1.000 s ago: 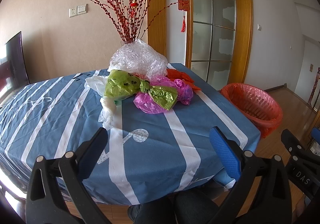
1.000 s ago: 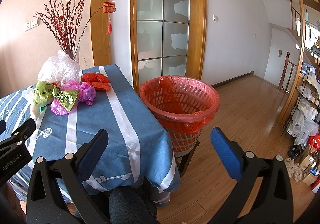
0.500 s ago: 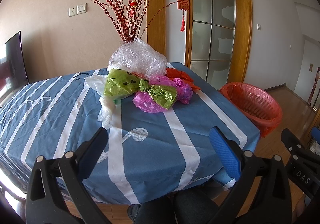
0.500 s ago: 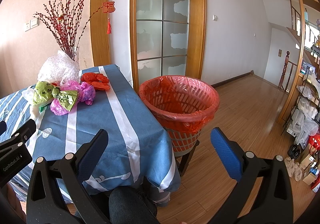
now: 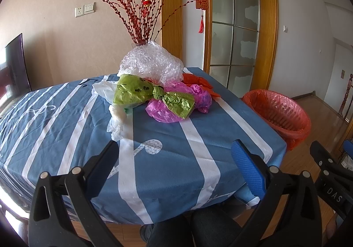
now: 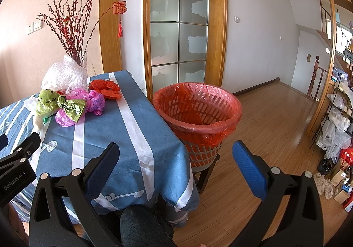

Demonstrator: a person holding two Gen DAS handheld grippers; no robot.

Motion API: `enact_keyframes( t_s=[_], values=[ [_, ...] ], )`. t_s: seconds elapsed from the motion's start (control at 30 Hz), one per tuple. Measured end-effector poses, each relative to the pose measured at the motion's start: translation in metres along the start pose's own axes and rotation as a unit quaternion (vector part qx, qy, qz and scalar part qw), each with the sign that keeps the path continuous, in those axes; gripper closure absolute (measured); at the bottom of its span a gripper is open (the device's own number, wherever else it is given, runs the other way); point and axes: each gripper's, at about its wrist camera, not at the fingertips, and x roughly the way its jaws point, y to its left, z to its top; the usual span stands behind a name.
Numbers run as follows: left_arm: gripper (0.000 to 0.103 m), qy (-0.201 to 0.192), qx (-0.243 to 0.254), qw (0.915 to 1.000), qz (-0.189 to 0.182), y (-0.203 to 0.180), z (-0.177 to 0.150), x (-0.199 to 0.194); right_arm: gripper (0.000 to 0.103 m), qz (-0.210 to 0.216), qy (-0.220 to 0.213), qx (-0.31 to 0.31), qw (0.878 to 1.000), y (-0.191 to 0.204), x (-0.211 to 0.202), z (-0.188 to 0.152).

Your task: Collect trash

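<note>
A heap of crumpled plastic bags lies on the blue striped tablecloth [image 5: 66, 128]: a green bag [image 5: 134, 90], a pink bag [image 5: 163, 112], a red bag [image 5: 194, 80], a white bag [image 5: 103, 90] and bubble wrap [image 5: 152, 64]. The heap also shows in the right wrist view, with the green bag [image 6: 57, 103] in front. A waste basket [image 6: 196, 112] lined with a red bag stands beside the table's right edge. My left gripper [image 5: 175, 158] is open and empty, well short of the heap. My right gripper [image 6: 176, 158] is open and empty over the table's corner.
A vase of red branches [image 5: 141, 17] stands behind the heap. A glass door [image 6: 178, 26] with a wooden frame is behind the basket. Wooden floor [image 6: 264, 119] stretches to the right, with a cluttered shelf [image 6: 339, 119] at the far right. My knees show below both grippers.
The left wrist view has crept slightly closer to the heap. Both grippers stay open and empty.
</note>
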Motion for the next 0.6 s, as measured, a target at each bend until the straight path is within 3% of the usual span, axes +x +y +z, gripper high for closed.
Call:
enact_keyframes(
  t_s=[0.6],
  values=[
    [0.004,0.002,0.000,1.0000,0.000,-0.0067,-0.0080,0.0019,0.002,0.000,0.000,0.000,1.000,-0.0002,-0.0003,-0.0001]
  ],
)
